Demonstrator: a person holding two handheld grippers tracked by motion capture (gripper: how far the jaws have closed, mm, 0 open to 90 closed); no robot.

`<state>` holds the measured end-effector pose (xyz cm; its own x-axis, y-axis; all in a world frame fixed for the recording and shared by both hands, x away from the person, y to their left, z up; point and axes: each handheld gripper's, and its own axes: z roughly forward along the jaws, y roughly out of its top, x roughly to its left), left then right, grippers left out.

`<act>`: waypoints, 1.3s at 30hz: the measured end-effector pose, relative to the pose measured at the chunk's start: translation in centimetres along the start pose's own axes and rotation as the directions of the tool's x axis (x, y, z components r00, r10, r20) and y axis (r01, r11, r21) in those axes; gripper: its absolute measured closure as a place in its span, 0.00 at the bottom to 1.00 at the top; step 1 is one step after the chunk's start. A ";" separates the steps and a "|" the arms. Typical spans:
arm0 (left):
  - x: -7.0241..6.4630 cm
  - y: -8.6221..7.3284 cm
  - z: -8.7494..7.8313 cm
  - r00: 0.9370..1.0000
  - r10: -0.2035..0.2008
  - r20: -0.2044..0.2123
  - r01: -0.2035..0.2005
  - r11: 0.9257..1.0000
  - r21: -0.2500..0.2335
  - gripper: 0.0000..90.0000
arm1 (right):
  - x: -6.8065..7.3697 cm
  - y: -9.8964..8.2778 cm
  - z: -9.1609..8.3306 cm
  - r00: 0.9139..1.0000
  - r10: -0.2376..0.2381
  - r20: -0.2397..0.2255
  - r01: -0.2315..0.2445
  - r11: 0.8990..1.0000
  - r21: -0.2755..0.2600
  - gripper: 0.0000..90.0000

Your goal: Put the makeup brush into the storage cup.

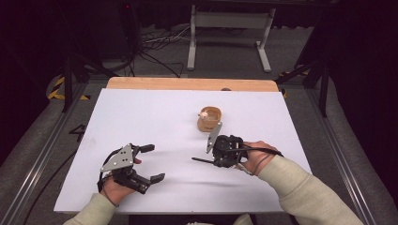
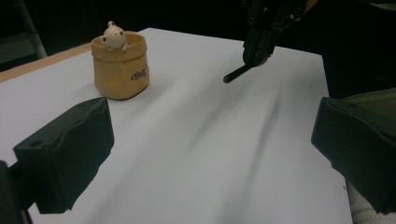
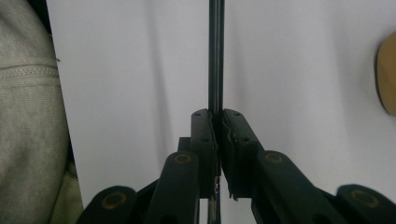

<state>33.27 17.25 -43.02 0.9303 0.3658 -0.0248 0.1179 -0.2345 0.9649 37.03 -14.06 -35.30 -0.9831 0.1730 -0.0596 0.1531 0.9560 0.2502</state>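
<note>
Clamping one thin dark rod (image 3: 215,56), perhaps a pen, right gripper (image 1: 212,157) jaws, left gripper (image 1: 152,162) jaws apart, one pot (image 1: 209,119).

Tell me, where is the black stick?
In the high view, the black stick is clamped in the right gripper, just in front of the yellow pot.

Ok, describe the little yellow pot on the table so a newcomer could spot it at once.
Start at the white table and look right of centre, towards its far wooden edge, just beyond the right gripper clamped on a thin black rod. There stands a squat yellow sack-shaped pot. A small pale animal figure peeks over its rim.
</note>
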 end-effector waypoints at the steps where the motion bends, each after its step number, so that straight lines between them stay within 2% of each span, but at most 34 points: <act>1: 0.0 0.0 0.1 1.000 0.009 0.005 -0.009 1.000 0.007 0.00 | 0.1 0.1 0.0 1.000 -0.004 0.000 0.004 1.000 0.000 0.93; 6: -0.1 0.0 0.8 0.999 0.022 0.029 -0.022 0.999 0.023 0.01 | 0.5 0.7 0.2 1.000 -0.030 -0.007 0.030 1.000 0.002 0.93; 11: -0.4 0.2 1.6 0.997 0.026 0.073 -0.030 0.998 0.047 0.03 | 1.0 1.3 0.4 0.998 -0.055 -0.018 0.055 0.998 0.001 0.93; 16: -0.5 0.3 2.2 0.995 0.031 0.097 -0.036 0.998 0.049 0.03 | 1.4 1.9 0.5 0.996 -0.086 -0.032 0.086 0.996 0.004 0.93; 26: -0.7 0.6 3.0 0.986 0.050 0.156 -0.060 0.996 0.059 0.08 | 1.9 2.8 0.6 0.990 -0.136 -0.049 0.136 0.991 0.006 0.93; 31: -0.8 0.7 3.4 0.985 0.047 0.166 -0.057 0.997 0.060 0.09 | 2.1 3.1 0.7 0.987 -0.149 -0.057 0.149 0.989 0.000 0.93; 36: -0.8 0.7 3.5 0.982 0.058 0.182 -0.071 0.995 0.066 0.16 | 2.2 3.5 0.8 0.985 -0.162 -0.060 0.161 0.987 -0.009 0.93; 39: -0.9 0.7 3.6 0.982 0.060 0.182 -0.076 0.993 0.086 0.21 | 2.4 3.7 0.9 0.985 -0.160 -0.063 0.160 0.987 -0.004 0.93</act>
<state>33.82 13.48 -43.24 0.9833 0.1814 -0.0143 0.0760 -0.3378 0.9381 35.37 -9.90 -35.34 -0.9993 0.0024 -0.0375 -0.0067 0.9704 0.2413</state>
